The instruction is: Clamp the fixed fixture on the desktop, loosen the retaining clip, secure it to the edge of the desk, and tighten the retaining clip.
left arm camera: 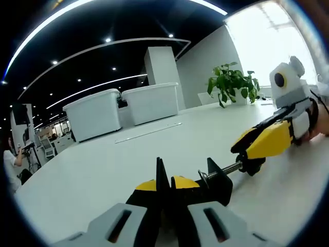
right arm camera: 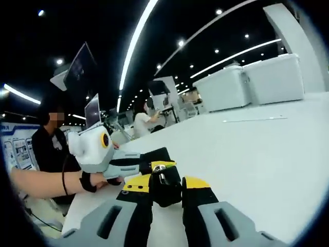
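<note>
Black clamp fixture (left arm camera: pixel 213 181) lies low on the white tabletop (left arm camera: pixel 103 170), held from both ends. In the left gripper view, the left tongs (left arm camera: pixel 164 188) are pressed together on a thin black upright plate of the fixture, their yellow-tipped jaws touching it on either side. From the fixture's black body a metal screw rod (left arm camera: pixel 230 168) runs out to the right tongs (left arm camera: pixel 252 149), which come in from the right with yellow and black jaws closed around the rod's far end; a hand (left arm camera: pixel 313 121) grips that tool behind them.

In the right gripper view, the right tongs (right arm camera: pixel 164 188) are clamped on the black knob end of the fixture (right arm camera: pixel 165 182), a shiny screw head visible between the yellow tips. Just beyond the fixture, the left tongs (right arm camera: pixel 131 163) reach in from the left, carried by a person's hand (right arm camera: pixel 95 180) and forearm.

Well beyond the fixture, two white storage bins (left arm camera: pixel 123 110) stand side by side on the tabletop, a flat ruler-like strip (left arm camera: pixel 149 132) lies before them, and a green potted plant (left arm camera: pixel 232 82) stands farther off.
</note>
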Available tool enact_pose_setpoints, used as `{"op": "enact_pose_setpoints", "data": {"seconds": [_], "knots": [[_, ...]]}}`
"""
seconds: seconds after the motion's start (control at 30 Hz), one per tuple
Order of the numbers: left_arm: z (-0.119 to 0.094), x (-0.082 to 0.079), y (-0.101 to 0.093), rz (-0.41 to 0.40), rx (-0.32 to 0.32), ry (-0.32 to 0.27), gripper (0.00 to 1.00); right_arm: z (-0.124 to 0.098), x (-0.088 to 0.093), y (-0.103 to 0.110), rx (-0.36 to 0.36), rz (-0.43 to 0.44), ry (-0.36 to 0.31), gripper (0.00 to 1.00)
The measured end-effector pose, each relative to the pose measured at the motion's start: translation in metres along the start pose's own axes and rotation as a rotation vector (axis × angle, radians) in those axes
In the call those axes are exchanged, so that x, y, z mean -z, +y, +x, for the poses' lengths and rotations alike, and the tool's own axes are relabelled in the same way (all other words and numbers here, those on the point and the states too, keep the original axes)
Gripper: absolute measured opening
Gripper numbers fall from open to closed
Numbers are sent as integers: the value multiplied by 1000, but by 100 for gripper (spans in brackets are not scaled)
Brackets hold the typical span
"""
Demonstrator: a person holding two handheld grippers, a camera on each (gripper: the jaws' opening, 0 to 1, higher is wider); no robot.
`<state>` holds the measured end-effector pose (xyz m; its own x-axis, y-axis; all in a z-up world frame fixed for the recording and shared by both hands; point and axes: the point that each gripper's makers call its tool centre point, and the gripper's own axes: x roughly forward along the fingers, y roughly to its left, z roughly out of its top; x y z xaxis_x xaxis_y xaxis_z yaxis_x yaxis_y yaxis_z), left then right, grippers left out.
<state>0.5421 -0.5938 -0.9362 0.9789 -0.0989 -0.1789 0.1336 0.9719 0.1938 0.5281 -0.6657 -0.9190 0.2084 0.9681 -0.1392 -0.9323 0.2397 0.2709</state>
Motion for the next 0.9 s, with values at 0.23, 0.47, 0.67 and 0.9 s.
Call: {"op": "enact_pose_setpoints", "data": {"seconds": [0.23,0.47,0.67,0.9], "knots": [[3,-2,4,-7,-3,5,7,1,-5,2,-38,-126,-14,20],[7,-3,8,-7,-7,5,7,-6,-5,23,8,-473,-35,20],[6,-3,8,-8,-11,5,7,-9,-7,28,65,-757,-28,20],[4,-3,7,-7,-14,4,8,-3,-6,24,72,-853,-19,20]]}}
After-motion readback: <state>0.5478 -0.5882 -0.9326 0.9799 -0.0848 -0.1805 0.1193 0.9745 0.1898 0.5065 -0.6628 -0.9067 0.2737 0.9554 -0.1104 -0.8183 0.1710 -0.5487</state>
